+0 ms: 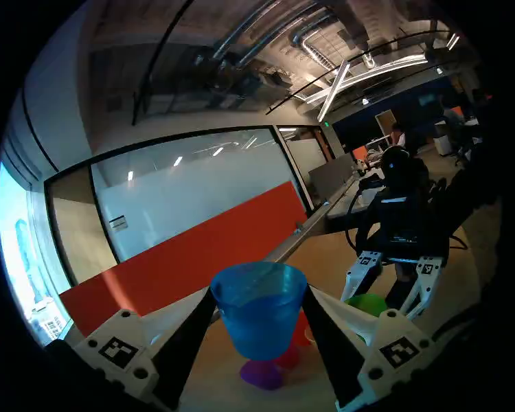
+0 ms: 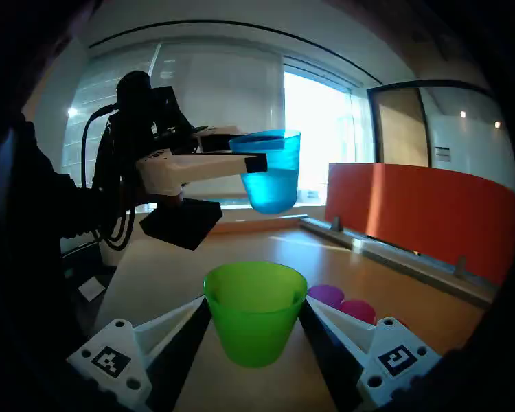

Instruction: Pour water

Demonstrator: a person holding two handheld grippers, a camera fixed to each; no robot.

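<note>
Colours on the desk

The blue cup (image 1: pixel 259 309) is see-through blue and the green cup (image 2: pixel 255 312) is bright lime. The left gripper (image 1: pixel 259 294) and right gripper (image 2: pixel 255 301) are white with black inner faces and black-and-white square markers (image 2: pixel 113 361). The purple cup (image 2: pixel 325 294) is violet, the pink cup (image 2: pixel 358 310) perhaps nearer red in the dim light. The table (image 2: pixel 367 271) is tan and the panel (image 2: pixel 422 206) is orange.

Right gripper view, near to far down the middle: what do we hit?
green cup → blue cup, held aloft → window
</note>
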